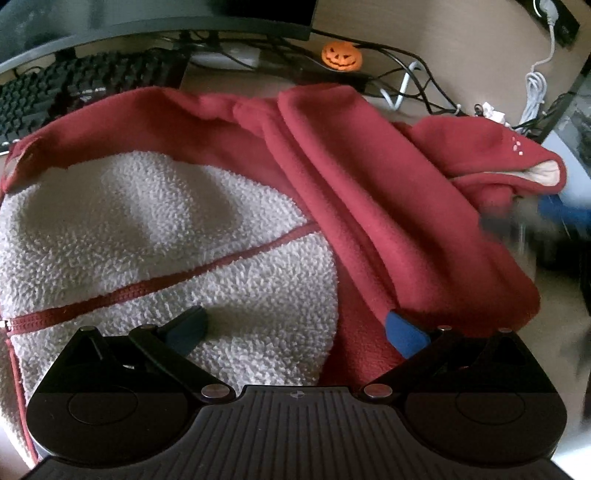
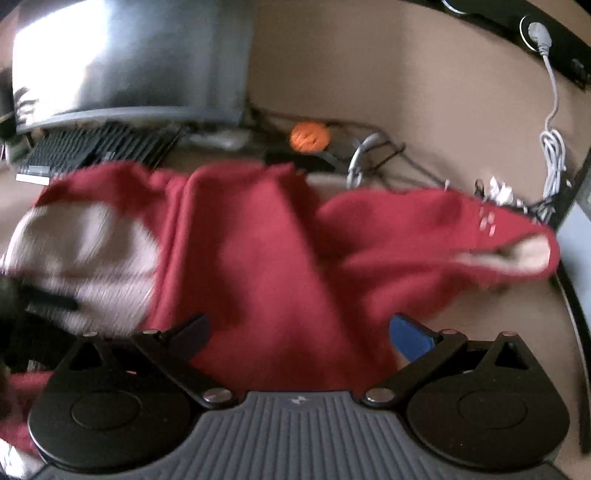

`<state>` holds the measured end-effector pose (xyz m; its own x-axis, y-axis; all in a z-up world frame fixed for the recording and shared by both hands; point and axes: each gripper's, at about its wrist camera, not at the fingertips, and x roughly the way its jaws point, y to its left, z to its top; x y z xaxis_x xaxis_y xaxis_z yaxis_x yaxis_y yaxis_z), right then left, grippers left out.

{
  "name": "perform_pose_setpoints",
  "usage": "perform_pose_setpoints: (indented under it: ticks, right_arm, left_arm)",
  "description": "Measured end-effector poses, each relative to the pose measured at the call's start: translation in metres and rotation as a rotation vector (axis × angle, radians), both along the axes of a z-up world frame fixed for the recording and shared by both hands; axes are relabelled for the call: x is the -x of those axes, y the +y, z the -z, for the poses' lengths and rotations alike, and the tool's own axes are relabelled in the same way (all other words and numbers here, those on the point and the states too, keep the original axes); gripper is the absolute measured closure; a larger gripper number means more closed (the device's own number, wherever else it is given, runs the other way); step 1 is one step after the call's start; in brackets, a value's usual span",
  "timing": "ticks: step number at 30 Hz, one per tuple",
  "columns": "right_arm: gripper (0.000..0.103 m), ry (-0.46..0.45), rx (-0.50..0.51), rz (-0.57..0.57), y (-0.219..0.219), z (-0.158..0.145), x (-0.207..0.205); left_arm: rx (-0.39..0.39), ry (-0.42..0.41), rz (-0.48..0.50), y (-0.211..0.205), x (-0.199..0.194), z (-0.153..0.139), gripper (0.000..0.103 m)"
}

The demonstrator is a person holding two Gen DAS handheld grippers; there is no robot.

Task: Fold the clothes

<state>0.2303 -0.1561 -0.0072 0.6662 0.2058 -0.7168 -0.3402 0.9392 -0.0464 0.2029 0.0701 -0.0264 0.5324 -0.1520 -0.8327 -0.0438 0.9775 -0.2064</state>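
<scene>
A red fleece jacket (image 1: 369, 206) with a white fluffy lining (image 1: 155, 236) and a red zipper (image 1: 155, 284) lies spread on the desk. One sleeve (image 1: 491, 155) points right, its pale cuff showing. My left gripper (image 1: 295, 330) hovers open over the lining and the red fold; its right fingertip (image 1: 404, 334) is at the fold's edge. In the blurred right wrist view the jacket (image 2: 280, 258) fills the middle, and my right gripper (image 2: 301, 334) is open just above the red cloth. The sleeve (image 2: 461, 236) stretches right.
A black keyboard (image 1: 74, 88) and a monitor base (image 1: 155, 22) stand behind the jacket. An orange pumpkin figure (image 1: 340, 55) sits among black cables (image 1: 406, 74). A white coiled cable (image 1: 533, 92) hangs at the right. A blurred dark and blue shape (image 1: 535, 221) is at the right.
</scene>
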Motion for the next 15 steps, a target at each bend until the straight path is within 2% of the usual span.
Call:
perform_pose_setpoints:
  ticks: [4,6,8,10,12,15]
  right_arm:
    - [0.000,0.039,-0.097,0.083,0.006,0.008,0.014]
    - [0.000,0.025,-0.073,0.154,0.008,0.009,0.016]
    - [0.000,0.004,-0.056,0.175,0.013,0.007,0.027]
    - [0.000,0.039,-0.086,0.121,0.022,0.010,0.038]
    - [0.000,0.069,-0.098,0.044,0.040,0.016,0.051]
    - [0.000,0.094,-0.028,-0.068,0.081,0.032,0.065]
  left_arm:
    - [-0.013,0.009,0.011,0.009,0.001,0.000,0.000]
    - [0.007,0.011,0.020,0.016,0.002,-0.001,0.000]
    - [0.043,0.009,0.028,0.025,0.002,-0.007,0.000]
    - [0.062,-0.007,0.031,0.034,0.002,-0.012,0.000]
    - [0.012,-0.037,0.033,0.043,0.000,-0.015,0.000]
    - [-0.024,-0.063,0.054,0.058,-0.005,-0.017,0.000]
